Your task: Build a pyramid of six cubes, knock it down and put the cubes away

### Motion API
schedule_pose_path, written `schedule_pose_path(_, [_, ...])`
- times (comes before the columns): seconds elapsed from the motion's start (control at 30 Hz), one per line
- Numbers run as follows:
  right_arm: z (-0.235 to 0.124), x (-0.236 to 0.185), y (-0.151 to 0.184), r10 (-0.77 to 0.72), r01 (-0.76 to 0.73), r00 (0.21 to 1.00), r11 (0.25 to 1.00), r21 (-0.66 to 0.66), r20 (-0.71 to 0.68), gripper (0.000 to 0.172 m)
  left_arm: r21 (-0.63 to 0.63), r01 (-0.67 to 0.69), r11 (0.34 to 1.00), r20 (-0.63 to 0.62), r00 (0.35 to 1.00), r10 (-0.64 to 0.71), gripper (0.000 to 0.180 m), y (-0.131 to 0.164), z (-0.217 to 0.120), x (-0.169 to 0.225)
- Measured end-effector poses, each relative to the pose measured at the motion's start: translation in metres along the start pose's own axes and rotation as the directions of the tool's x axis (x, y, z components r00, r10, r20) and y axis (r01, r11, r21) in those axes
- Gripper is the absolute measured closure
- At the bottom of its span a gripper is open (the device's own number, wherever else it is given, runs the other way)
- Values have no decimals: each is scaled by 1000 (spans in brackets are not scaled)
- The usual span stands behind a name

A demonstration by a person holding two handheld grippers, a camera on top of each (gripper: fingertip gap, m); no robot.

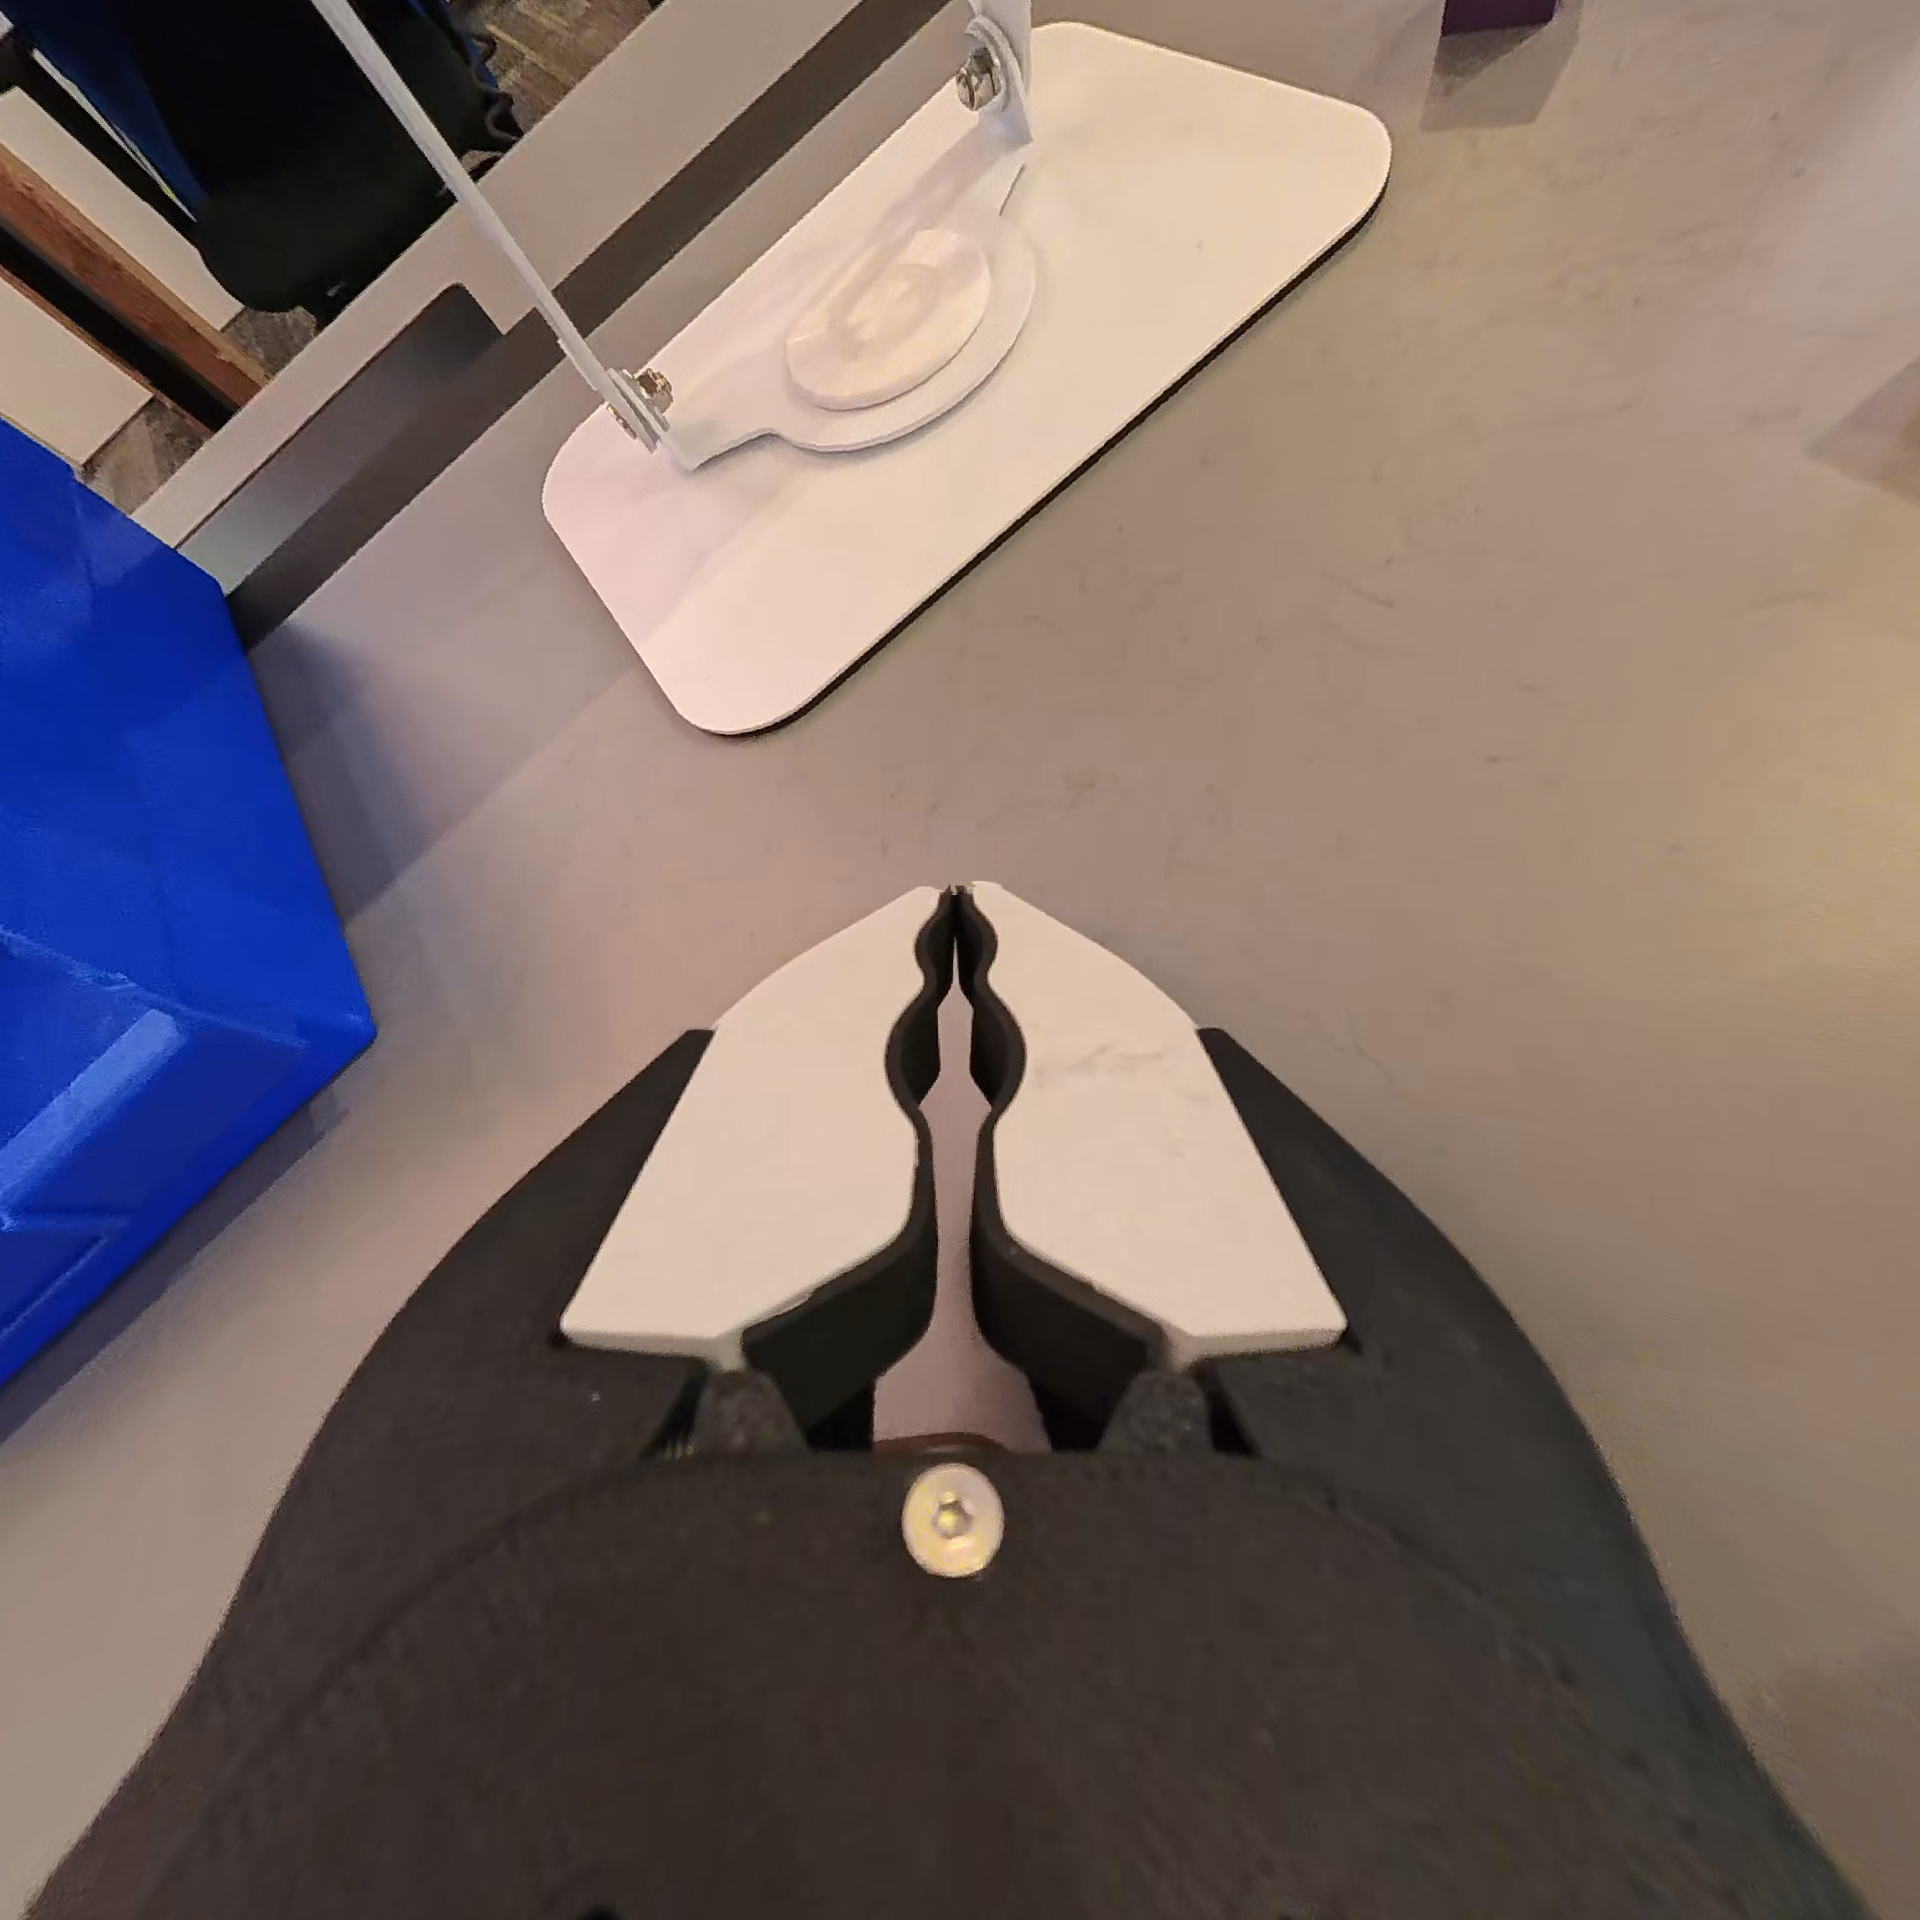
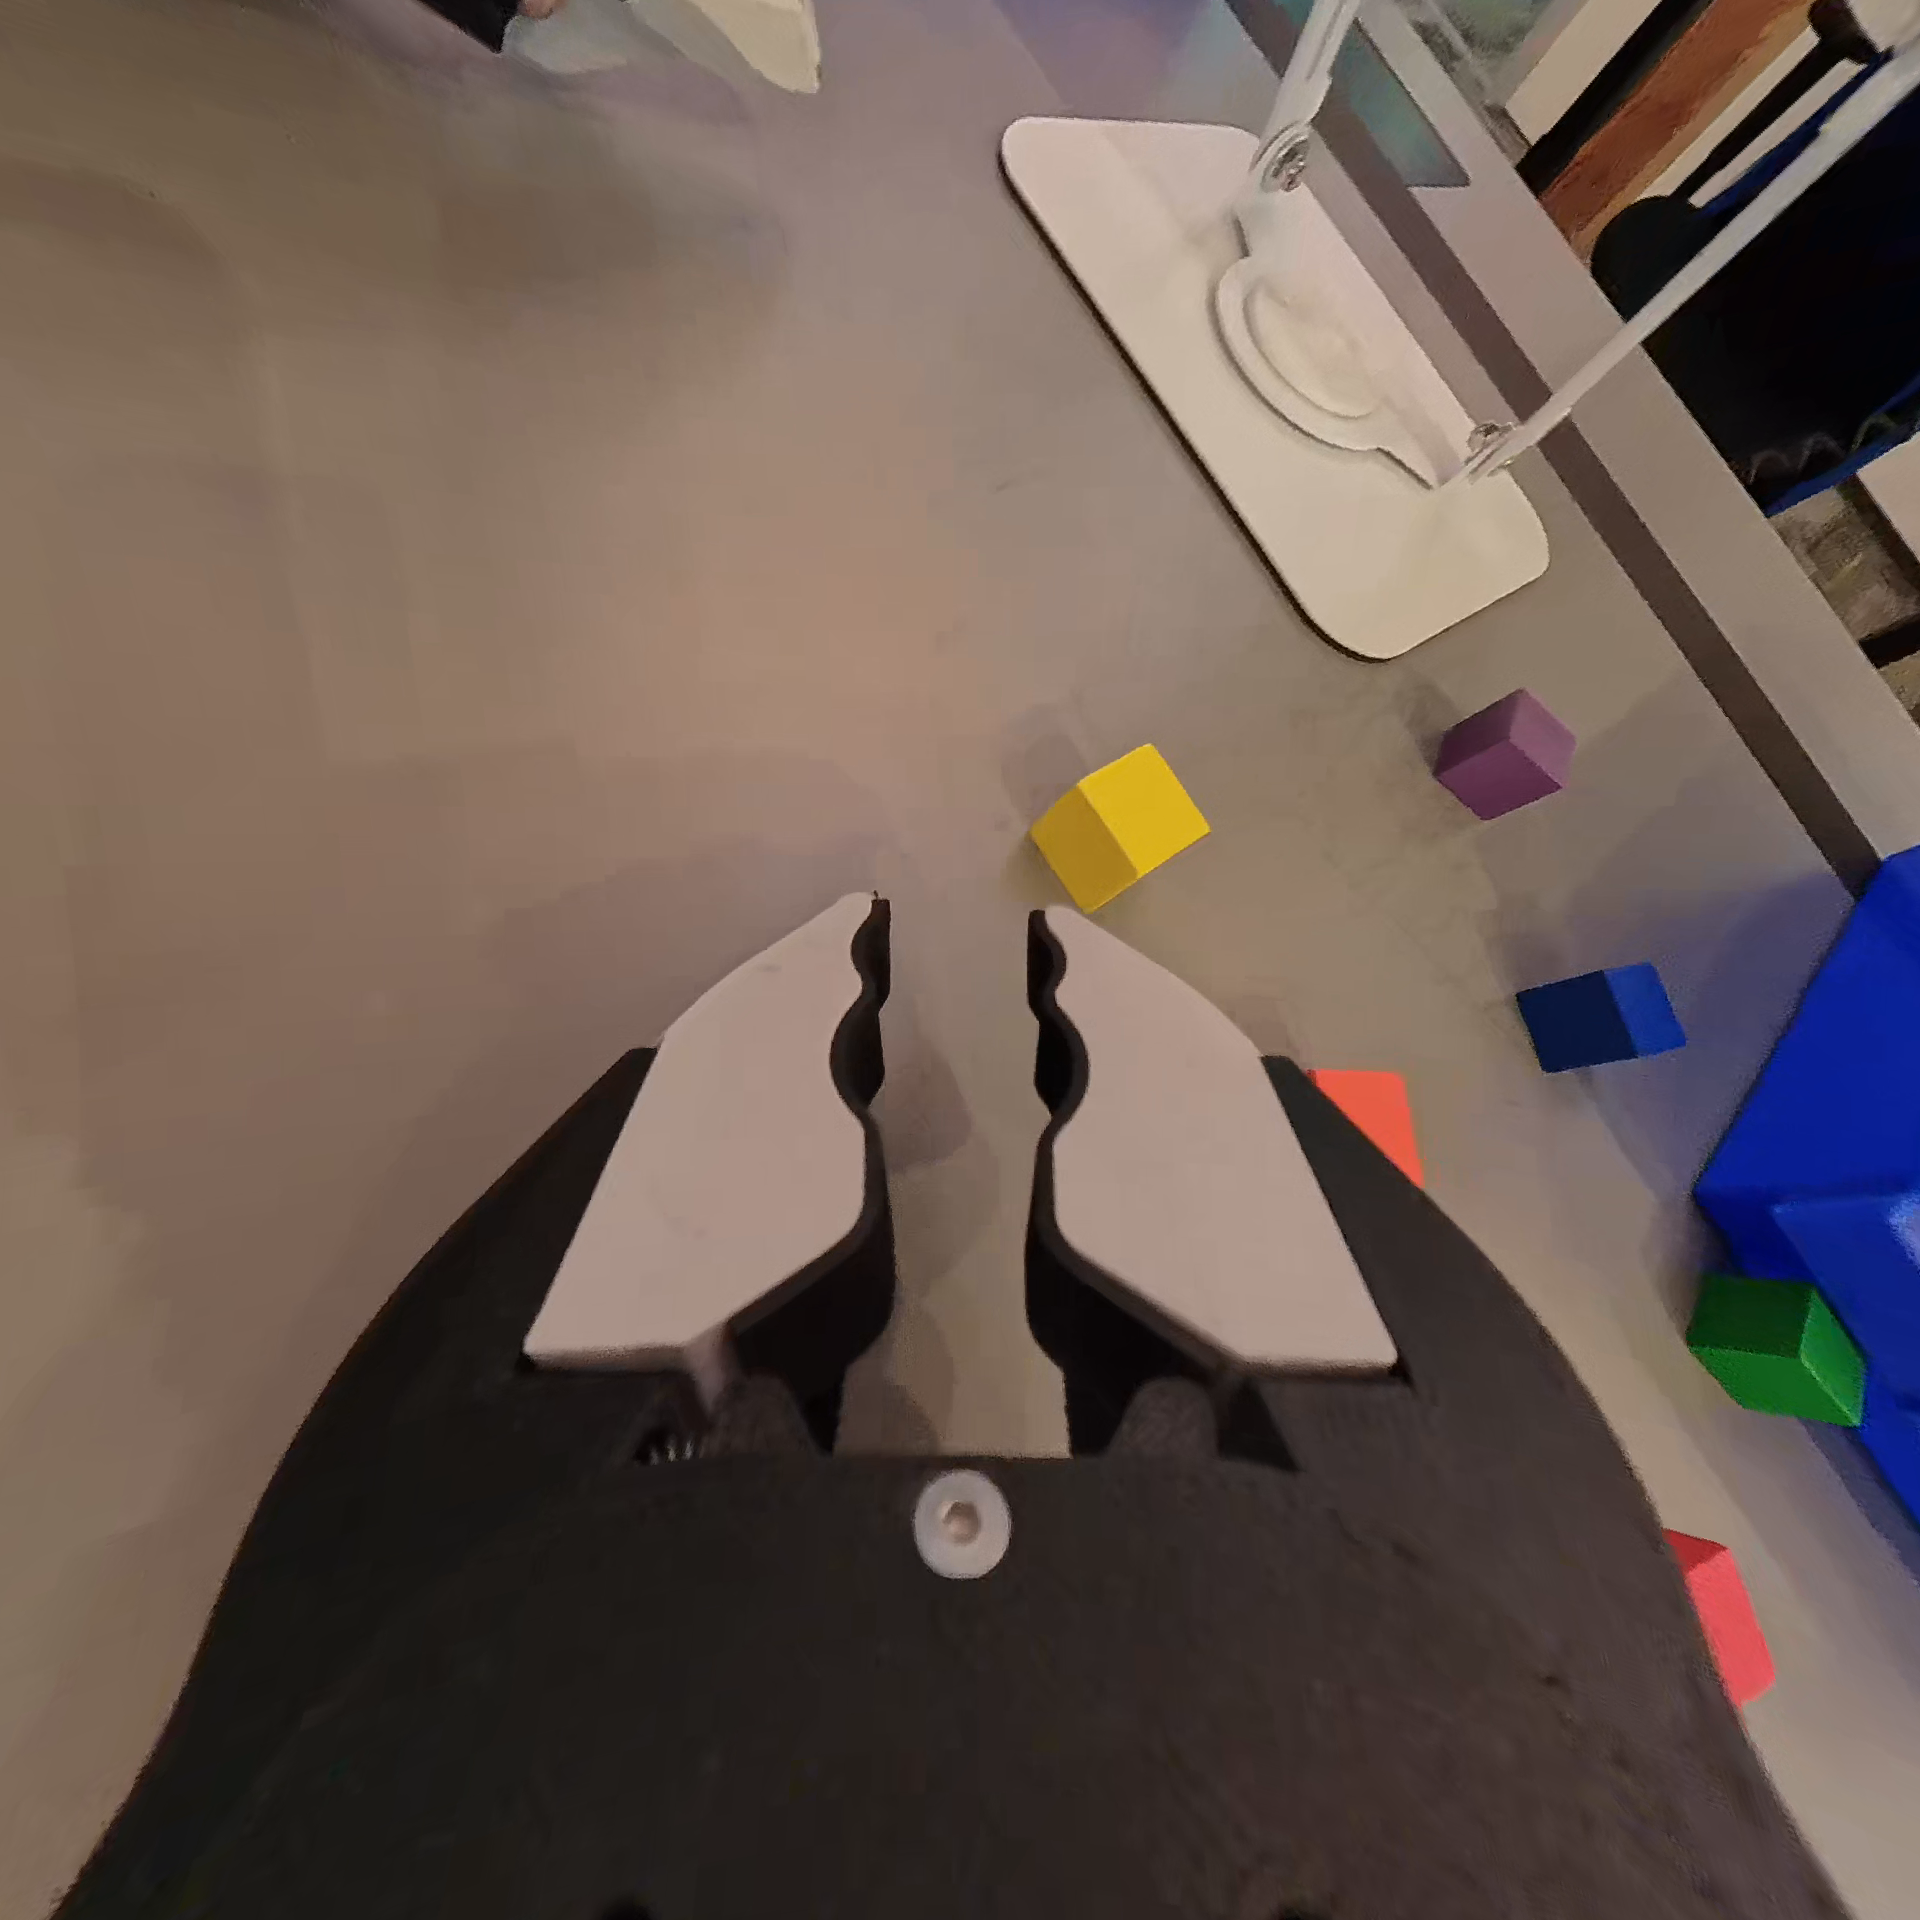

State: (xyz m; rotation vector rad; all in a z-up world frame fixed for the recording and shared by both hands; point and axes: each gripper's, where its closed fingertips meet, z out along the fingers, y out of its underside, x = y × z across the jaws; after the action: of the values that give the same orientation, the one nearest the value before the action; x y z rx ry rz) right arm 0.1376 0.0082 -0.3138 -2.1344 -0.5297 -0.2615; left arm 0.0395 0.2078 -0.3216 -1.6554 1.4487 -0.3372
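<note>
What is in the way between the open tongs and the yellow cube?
Nothing visible. The right tongs are open and hold nothing, and only bare grey table lies between them and the yellow cube, which sits just ahead, a little to the right.

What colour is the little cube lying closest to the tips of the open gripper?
Yellow. The cube lies just beyond the right gripper, seen best in the right wrist view.

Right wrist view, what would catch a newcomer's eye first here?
Bright cubes lie scattered on the grey table: a yellow cube just past the open, empty right gripper, with purple, blue and green ones further right. A big blue box sits at the right edge.
</note>
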Motion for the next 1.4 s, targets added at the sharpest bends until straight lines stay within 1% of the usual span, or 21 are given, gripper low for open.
schedule_pose_path(0.13, [-6, 18, -2, 30, -30, 1000, 999, -11, -2, 132, -9, -14, 1000, -2, 1000, 14, 180, 1, 1, 2])
schedule_pose_path(0.27, [-13, 48, -2, 27, -28, 999, 999, -35, -35, 128, -8, -10, 1000, -2, 1000, 10, 180, 1, 1, 1])
schedule_pose_path(0.37, [-13, 70, 2, 77, -78, 997, 994, -75, -14, 120, -6, -11, 1000, -5, 1000, 11, 180, 1, 1, 2])
schedule_pose_path(0.47, [-11, 88, 14, 115, -109, 993, 983, -151, 31, 122, -13, -20, 1000, -8, 1000, 20, 180, 1, 1, 3])
schedule_pose_path(0.63, [-11, 101, 42, 110, -62, 985, 942, -329, 131, 121, -18, -28, 999, -15, 1000, 27, 180, 2, 2, 4])
schedule_pose_path(0.7, [-9, 97, 48, 149, -71, 973, 923, -379, 178, 120, -23, -29, 999, -16, 999, 29, 180, 2, 3, 5])
schedule_pose_path(0.77, [-5, 94, 52, 191, -91, 961, 901, -424, 199, 125, -27, -33, 999, -18, 999, 33, 180, 2, 3, 5])
schedule_pose_path(0.9, [6, 86, 62, 189, -47, 951, 871, -490, 244, 125, -31, -42, 999, -19, 999, 42, 180, 3, 4, 6])
schedule_pose_path(0.93, [9, 83, 64, 191, -37, 948, 861, -507, 256, 130, -32, -44, 999, -19, 999, 43, 180, 3, 4, 6])
schedule_pose_path(0.97, [12, 81, 68, 188, -21, 945, 851, -525, 266, 143, -34, -46, 998, -19, 999, 45, 180, 3, 4, 7])
schedule_pose_path(1.1, [14, 85, 60, 206, -42, 942, 857, -513, 266, 143, -32, -54, 998, -16, 998, 54, 180, 2, 5, 8])
schedule_pose_path(1.2, [4, 105, 38, 215, -94, 950, 888, -450, 228, 143, -23, -67, 997, -20, 998, 66, 180, -2, 8, 9])
schedule_pose_path(1.27, [-8, 135, 21, 230, -149, 959, 905, -398, 164, 143, -30, -67, 997, -14, 998, 67, 180, -2, 12, 6])
schedule_pose_path(1.33, [-23, 176, 5, 254, -217, 965, 916, -337, 69, 143, -38, -66, 997, -8, 998, 66, 180, -3, 16, 3])
schedule_pose_path(1.4, [-35, 222, -4, 289, -283, 957, 915, -287, -24, 143, -50, -81, 995, -15, 997, 81, 180, -4, 21, 5])
